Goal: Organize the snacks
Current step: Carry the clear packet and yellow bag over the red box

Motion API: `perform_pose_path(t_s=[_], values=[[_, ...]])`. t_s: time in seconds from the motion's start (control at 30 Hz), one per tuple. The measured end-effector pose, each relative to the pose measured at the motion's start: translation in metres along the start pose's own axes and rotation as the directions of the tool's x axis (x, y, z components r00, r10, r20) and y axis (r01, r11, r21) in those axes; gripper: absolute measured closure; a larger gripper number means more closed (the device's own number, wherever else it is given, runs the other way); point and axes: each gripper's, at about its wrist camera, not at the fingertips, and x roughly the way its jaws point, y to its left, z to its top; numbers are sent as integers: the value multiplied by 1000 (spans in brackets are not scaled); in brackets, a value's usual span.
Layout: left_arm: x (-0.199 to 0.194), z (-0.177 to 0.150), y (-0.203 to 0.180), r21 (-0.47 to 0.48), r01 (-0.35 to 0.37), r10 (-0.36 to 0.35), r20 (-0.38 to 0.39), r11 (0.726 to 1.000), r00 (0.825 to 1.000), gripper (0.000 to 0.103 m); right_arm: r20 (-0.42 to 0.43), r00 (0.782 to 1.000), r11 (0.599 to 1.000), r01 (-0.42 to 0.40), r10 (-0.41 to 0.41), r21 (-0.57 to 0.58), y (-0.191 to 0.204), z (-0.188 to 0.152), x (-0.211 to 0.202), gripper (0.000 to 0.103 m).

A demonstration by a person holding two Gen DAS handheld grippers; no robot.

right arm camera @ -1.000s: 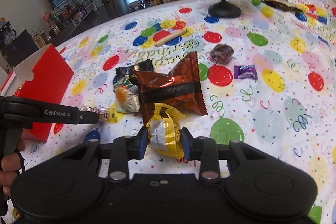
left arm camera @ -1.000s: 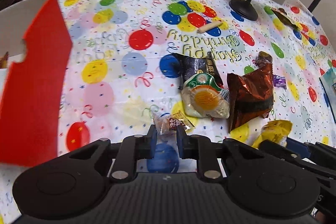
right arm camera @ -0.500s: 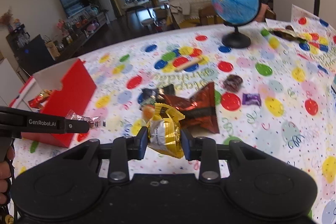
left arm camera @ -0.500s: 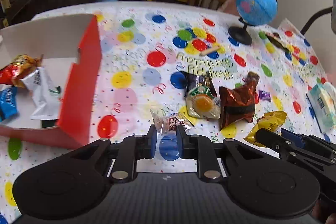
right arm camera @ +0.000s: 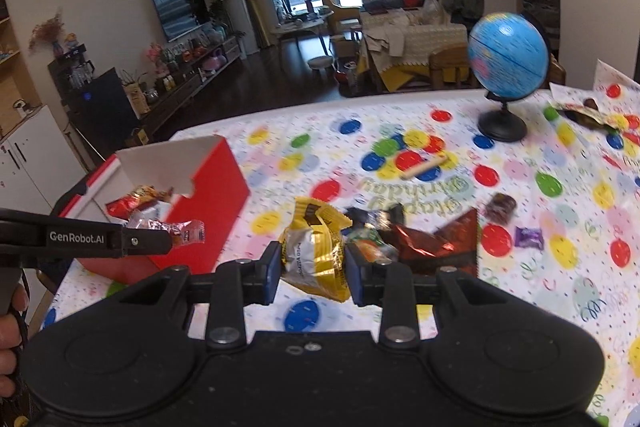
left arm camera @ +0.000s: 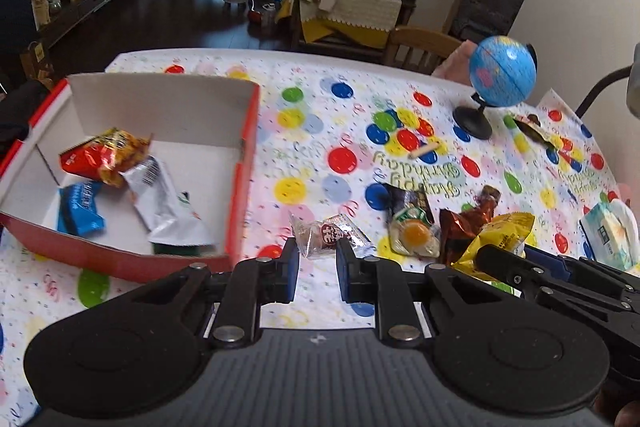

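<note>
Nearest you, your left gripper (left arm camera: 313, 259) is closed on a small clear-wrapped candy (left arm camera: 328, 235), pinched by its near end so most of the wrapper sticks out past the fingertips. Your right gripper (right arm camera: 313, 269) is clamped on the yellow snack bag (right arm camera: 316, 251), held up off the counter (right arm camera: 560, 211). Both loads belong in the red box (left arm camera: 240, 187) by the counter's left edge — it already holds a red bag (left arm camera: 104, 151), a silver packet (left arm camera: 164, 203) and a blue bar (left arm camera: 80, 207).

Take the candy in first: carry it over the box's near right wall, above the bare white floor, and only then let go, since so light a piece will likely flutter if dropped from high up. Keep the right gripper back and clear so the two don't crowd over the opening.

Further out, near the counter's middle, the egg-print packet (left arm camera: 414, 235) and brown foil bag (right arm camera: 436, 243) wait their turn — beyond them a purple sweet (right arm camera: 529, 238) and a dark wrapped one (right arm camera: 500, 207). Leave the globe (right arm camera: 507, 57) at the far edge alone.
</note>
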Motion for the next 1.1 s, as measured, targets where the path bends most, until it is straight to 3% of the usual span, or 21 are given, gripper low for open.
perform_pose_path(t_s=[0.6,1.1], values=[[-30,21,119,-53,-18,19,28,998,999,84,-11,999,998,-35,35,-50,117,24,39,71],[-16,31,207,-70,-55,55,-4,996,998,84,-75,997,992,-20,11,-122,192,28,99,71]])
